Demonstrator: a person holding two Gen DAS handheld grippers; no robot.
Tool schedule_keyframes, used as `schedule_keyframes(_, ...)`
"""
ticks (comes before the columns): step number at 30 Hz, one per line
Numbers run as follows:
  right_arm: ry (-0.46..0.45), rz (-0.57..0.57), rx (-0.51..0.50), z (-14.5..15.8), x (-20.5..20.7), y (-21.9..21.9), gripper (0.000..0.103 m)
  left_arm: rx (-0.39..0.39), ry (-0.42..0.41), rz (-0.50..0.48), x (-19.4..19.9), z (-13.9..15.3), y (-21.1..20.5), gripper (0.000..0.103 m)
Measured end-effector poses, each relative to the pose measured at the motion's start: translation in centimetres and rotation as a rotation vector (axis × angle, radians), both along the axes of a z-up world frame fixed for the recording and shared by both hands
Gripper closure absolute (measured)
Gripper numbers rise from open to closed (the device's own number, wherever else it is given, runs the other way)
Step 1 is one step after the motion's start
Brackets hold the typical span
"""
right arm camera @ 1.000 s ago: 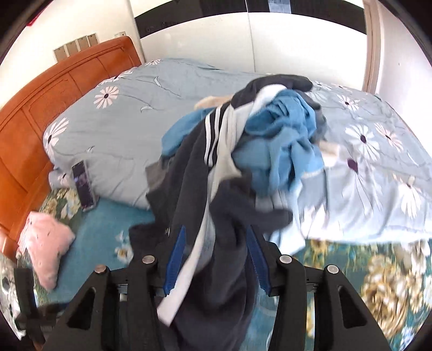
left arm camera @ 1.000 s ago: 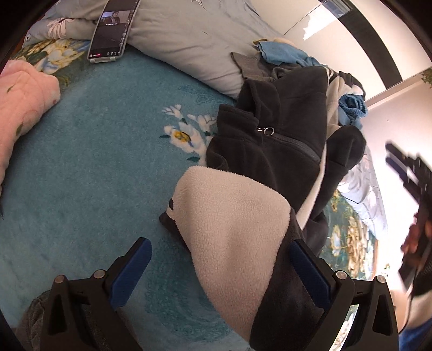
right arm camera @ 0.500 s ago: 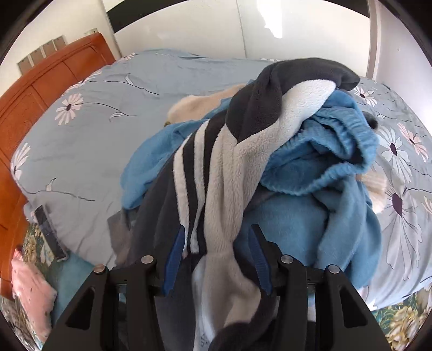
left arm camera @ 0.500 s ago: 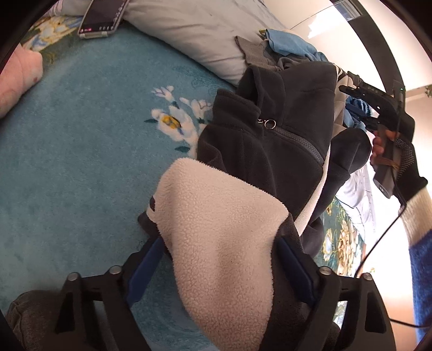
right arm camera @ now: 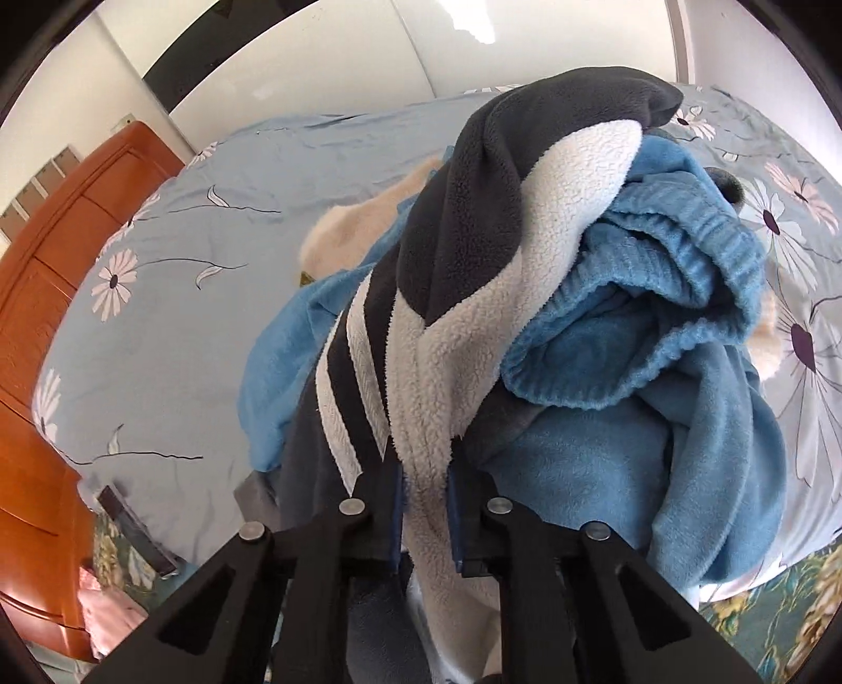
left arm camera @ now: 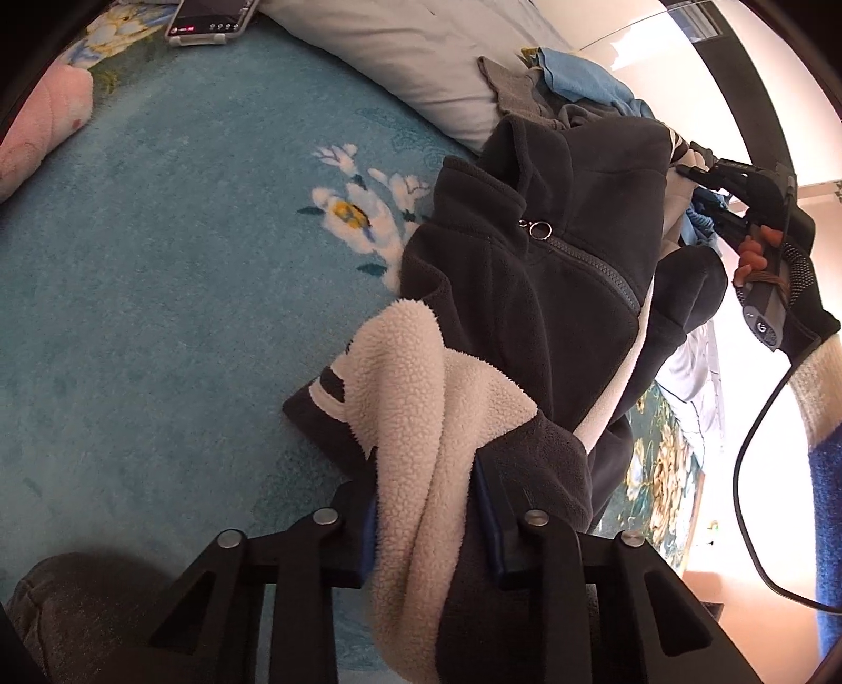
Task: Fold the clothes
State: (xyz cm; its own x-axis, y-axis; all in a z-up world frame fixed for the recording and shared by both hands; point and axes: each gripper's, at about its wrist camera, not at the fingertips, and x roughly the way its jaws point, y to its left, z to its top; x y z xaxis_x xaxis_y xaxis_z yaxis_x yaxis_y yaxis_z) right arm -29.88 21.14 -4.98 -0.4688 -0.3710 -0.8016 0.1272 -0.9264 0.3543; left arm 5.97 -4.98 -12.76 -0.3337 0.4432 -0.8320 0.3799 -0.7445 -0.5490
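Note:
A dark grey fleece jacket (left arm camera: 552,273) with a white fluffy lining and a ring zip pull lies crumpled on the teal bedspread (left arm camera: 158,315). In the left wrist view my left gripper (left arm camera: 426,515) is closing, its blue pads pinching a fold of the white lining and grey hem. In the right wrist view my right gripper (right arm camera: 426,505) is closing on a white-and-striped fold of the same jacket (right arm camera: 473,221), which drapes over a blue garment (right arm camera: 658,326). The right gripper (left arm camera: 705,194), held by a gloved hand, also shows at the far side of the jacket.
A grey-blue flowered quilt (right arm camera: 210,252) covers the bed behind the clothes pile. A phone (left arm camera: 210,21) leans at its edge and a pink cloth (left arm camera: 42,126) lies at the left. The orange wooden headboard (right arm camera: 47,315) stands left. A black cable (left arm camera: 752,421) hangs from the right gripper.
Both grippers have closed from wide apart onto folds of the jacket. The right gripper moved in over the clothes pile, and the left sank a little toward the jacket's hem.

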Motion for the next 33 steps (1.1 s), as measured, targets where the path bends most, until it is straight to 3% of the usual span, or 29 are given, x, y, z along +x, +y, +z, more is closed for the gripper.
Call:
schedule_keyframes(8,0.077,-0.035,-0.167,5.4,4.5,5.6,0.091,-0.072,0.052,-0.046,0.9,2.4,0.1,0.077)
schedule_keyframes(20,0.275,-0.093,-0.343,15.9,13.9,12.9,0.091,-0.185,0.264,0.013,2.8,11.3,-2.4,0.078)
schedule_keyframes(26,0.385,-0.129,-0.331,21.5,20.1,17.7,0.091,-0.214,0.386,0.028,3.1,16.2,-3.3,0.078)
schedule_keyframes(33,0.51,-0.161,-0.334,24.9,29.1,22.7,0.091,-0.185,0.5,0.033,3.9,21.1,-4.0,0.078)
